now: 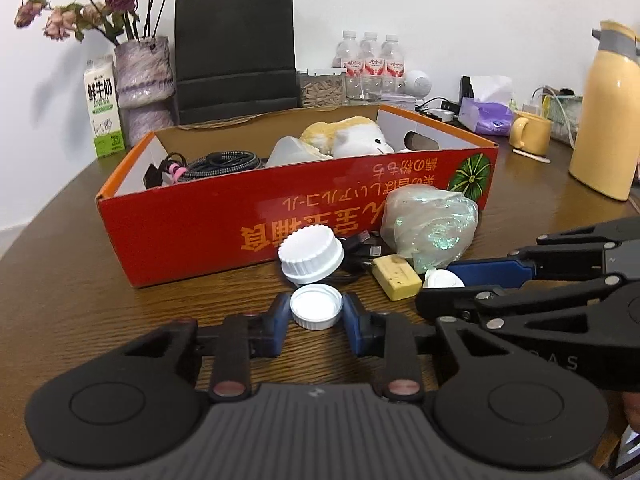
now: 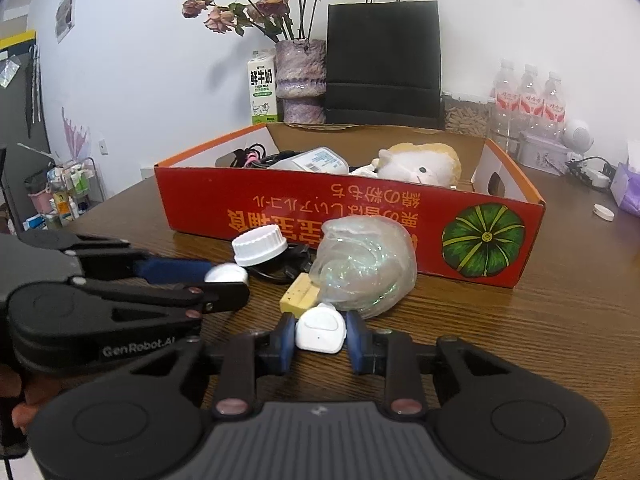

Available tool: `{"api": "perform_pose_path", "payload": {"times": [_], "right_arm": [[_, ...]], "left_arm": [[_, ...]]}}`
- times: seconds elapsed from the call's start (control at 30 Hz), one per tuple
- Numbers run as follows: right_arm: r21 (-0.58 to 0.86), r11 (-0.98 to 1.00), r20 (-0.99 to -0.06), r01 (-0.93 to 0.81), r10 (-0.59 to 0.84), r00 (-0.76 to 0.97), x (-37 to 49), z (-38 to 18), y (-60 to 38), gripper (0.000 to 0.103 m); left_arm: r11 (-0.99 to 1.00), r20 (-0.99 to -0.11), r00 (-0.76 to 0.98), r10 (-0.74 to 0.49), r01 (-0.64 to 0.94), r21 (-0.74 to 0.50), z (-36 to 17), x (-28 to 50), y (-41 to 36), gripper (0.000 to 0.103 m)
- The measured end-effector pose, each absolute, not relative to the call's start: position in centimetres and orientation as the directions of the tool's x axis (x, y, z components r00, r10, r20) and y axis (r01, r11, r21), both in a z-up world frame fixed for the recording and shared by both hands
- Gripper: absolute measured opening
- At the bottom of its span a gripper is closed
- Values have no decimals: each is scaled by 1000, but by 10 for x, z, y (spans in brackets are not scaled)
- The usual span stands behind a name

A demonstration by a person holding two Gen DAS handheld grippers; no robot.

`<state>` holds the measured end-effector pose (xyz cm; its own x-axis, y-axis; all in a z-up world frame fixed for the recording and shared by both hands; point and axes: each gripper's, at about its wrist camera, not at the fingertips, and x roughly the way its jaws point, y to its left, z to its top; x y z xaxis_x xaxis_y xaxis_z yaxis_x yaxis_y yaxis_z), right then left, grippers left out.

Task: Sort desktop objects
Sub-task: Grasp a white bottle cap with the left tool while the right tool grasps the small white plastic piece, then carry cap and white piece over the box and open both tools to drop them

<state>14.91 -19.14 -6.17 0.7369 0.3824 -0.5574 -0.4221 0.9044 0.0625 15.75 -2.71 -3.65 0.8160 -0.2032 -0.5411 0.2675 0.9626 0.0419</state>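
Jaws grip a white cap [image 1: 316, 306] at left, a white case [image 2: 320, 330] at right, over the wooden table [image 1: 100, 280].

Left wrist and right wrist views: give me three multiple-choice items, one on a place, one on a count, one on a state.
1. Where is the plush toy?
A. in the red box
B. on the bare table
C. in the black bag

2. How many water bottles stand by the wall?
A. one
B. three
C. five

3. What is the left claw doing?
A. hanging wide open
B. pinching a cable
C. closed on the small white cap

Answers: 1 A, the toy lies inside the box walls. 2 B, three red-labelled bottles show. 3 C, both pads touch the cap's sides.
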Motion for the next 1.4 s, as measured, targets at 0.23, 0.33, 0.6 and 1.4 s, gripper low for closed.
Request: {"api": "perform_pose_path", "payload": {"times": [0.23, 0.33, 0.6, 1.4], "right_arm": [[72, 904, -555, -422, 388, 736, 149, -62, -193, 26], [84, 905, -550, -417, 392, 738, 149, -62, -195, 26], [97, 913, -506, -396, 388, 770, 142, -58, -202, 26], [128, 927, -286, -352, 374, 882, 202, 34, -214, 26]], "left_arm": [[964, -540, 816, -206, 264, 32, -36, 157, -25, 29], [965, -537, 819, -203, 259, 31, -36, 156, -24, 29], [966, -512, 833, -207, 258, 29, -33, 146, -20, 29], [992, -269, 955, -124, 123, -20, 67, 191, -6, 29]]}}
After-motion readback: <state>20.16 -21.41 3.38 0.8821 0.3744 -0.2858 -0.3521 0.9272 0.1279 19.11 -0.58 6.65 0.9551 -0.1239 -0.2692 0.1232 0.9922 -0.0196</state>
